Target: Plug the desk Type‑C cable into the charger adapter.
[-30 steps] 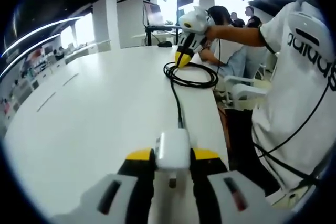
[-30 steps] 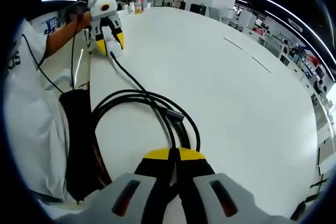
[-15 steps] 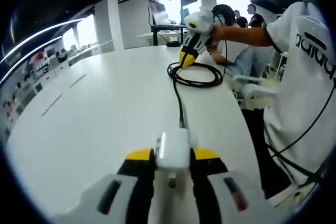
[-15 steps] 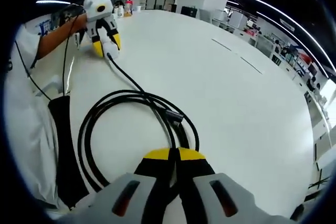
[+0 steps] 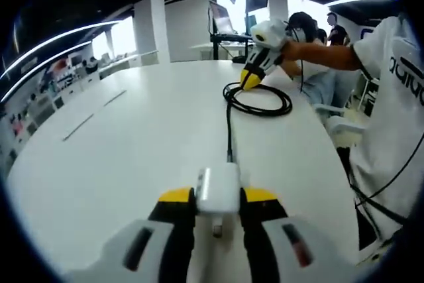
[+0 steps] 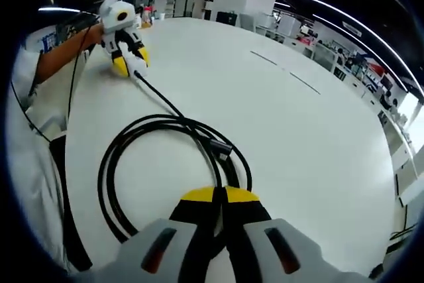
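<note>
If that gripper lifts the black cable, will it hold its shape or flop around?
Probably it flops: the black cable lies in loose loops on the white table, so it looks limp. The right gripper pinches one strand, so the remaining coil would likely dangle. It looks thin, probably light.

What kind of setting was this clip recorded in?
Probably an open-plan office: a long white table, a monitor on a desk behind it, and people seated at the far end.

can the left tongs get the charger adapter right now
Yes, it looks so: the left tongs already grip the white charger adapter between their jaws, with a black cable running from it across the table.
</note>
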Tool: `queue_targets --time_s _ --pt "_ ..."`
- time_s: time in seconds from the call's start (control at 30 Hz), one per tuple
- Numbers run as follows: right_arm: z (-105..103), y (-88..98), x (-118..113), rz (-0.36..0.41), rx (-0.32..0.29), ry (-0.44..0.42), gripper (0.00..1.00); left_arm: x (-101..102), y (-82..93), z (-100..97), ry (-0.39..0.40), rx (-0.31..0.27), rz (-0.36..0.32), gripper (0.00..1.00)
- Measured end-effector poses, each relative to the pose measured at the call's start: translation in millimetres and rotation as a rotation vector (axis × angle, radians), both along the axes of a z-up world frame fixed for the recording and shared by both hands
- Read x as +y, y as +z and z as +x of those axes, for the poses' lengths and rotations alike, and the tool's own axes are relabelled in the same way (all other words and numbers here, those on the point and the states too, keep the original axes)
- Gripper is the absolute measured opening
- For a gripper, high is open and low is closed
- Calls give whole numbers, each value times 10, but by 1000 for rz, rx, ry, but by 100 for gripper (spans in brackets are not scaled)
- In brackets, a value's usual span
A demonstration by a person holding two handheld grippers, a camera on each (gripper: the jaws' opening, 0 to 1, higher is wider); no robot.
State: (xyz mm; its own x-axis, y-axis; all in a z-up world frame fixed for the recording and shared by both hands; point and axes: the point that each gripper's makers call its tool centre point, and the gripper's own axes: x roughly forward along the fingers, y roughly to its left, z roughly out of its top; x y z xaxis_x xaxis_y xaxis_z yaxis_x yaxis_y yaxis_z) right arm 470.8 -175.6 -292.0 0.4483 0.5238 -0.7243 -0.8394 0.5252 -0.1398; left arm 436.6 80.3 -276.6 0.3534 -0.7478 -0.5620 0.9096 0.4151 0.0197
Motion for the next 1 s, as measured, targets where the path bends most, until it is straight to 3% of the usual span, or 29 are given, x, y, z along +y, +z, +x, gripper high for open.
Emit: queue_targets --time_s 0.5,0.63,1.0 --pt "308 -5 67 13 -17 -71 2 93 7 463 44 -28 -31 25" --pt "436 1 99 9 -27 -75 2 101 14 495 64 -38 -44 26" --pt "527 2 125 12 -45 -81 2 86 30 516 73 -49 -47 26"
